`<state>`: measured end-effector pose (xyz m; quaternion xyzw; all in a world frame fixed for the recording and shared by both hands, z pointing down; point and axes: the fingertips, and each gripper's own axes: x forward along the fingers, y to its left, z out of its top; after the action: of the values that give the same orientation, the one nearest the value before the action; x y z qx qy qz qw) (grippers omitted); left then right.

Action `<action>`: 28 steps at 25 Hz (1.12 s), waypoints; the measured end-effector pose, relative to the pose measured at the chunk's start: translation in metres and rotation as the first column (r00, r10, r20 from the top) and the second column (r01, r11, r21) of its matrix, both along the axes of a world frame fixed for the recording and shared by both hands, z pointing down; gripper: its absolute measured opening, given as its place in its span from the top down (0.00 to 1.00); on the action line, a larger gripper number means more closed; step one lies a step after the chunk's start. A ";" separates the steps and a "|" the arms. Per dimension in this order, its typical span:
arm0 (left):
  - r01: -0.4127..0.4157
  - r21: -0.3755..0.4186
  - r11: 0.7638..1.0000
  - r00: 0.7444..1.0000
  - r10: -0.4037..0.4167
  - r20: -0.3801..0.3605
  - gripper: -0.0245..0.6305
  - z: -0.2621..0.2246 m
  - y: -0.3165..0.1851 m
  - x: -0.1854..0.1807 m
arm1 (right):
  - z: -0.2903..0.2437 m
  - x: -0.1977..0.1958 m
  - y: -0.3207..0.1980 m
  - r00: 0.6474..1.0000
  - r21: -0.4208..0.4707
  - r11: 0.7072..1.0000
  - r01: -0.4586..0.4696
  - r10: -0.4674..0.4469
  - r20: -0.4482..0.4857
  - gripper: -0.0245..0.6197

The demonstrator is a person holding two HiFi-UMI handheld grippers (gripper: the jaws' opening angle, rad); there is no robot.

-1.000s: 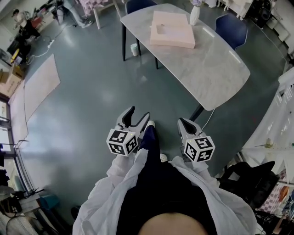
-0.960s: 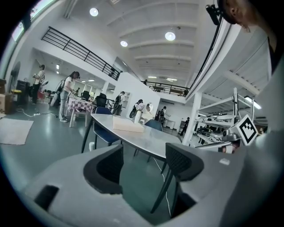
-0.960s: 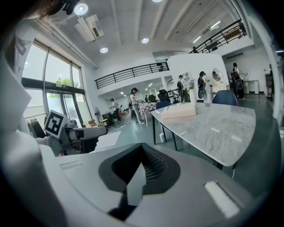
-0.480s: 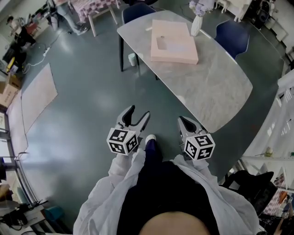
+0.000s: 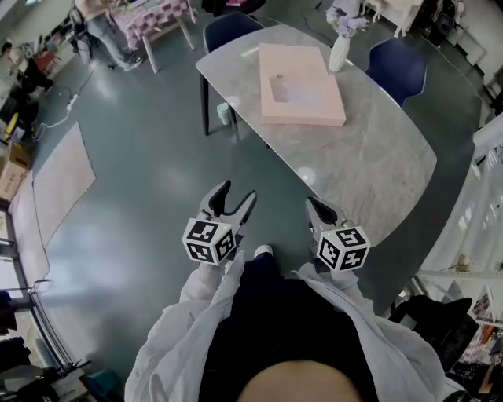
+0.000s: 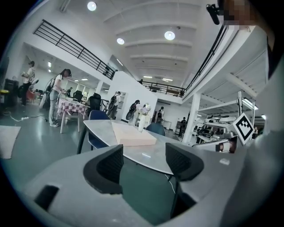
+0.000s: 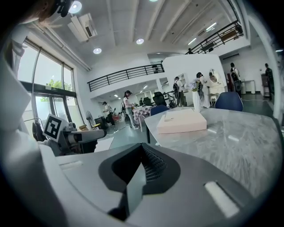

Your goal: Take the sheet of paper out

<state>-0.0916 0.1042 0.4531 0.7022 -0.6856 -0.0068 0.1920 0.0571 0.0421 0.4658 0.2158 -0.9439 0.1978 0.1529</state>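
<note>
A: Surface and room first?

B: Open hall, glossy dark grey-green floor [image 5: 149,157]. One long counter [image 5: 369,149] with a pale marbled top, rounded corners and dark legs. A pale mat [image 5: 59,180] lies on the floor, well off the counter's left side. A table with a checked cloth [image 5: 153,12] stands beyond the counter's far left corner.

A: Counts?

B: On the counter: one pink box [image 5: 302,94] and one white vase [image 5: 339,49] with pale flowers. Blue chairs, two: one [image 5: 232,17] at the counter's far end, one [image 5: 397,67] along its right side. One small pale cup [image 5: 224,112] on the floor by the counter's left leg. Tongs, two.

A: The sheet?

B: Cannot make out a sheet as such from here. The pink box is flat and square-cornered and lies on the counter's far half. A rectangular recess shows in its top. The vase stands just beside its far right corner.

A: Tongs?

B: Both are over the floor, short of the counter's near end and well apart from the box. Left tongs [image 5: 238,192]: jaws apart, nothing between them. Right tongs [image 5: 312,204]: jaws pressed together, nothing held.
</note>
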 end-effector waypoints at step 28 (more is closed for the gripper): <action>-0.024 -0.055 0.998 0.999 0.022 -0.041 0.52 0.030 -0.082 -0.082 | 0.024 -0.100 -0.094 1.000 -0.031 0.999 0.005 -0.005 -0.019 0.95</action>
<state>-0.1739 0.0221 0.4832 0.7041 -0.6734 0.0005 0.2254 -0.0430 -0.0516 0.4898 0.2129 -0.9397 0.2100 0.1659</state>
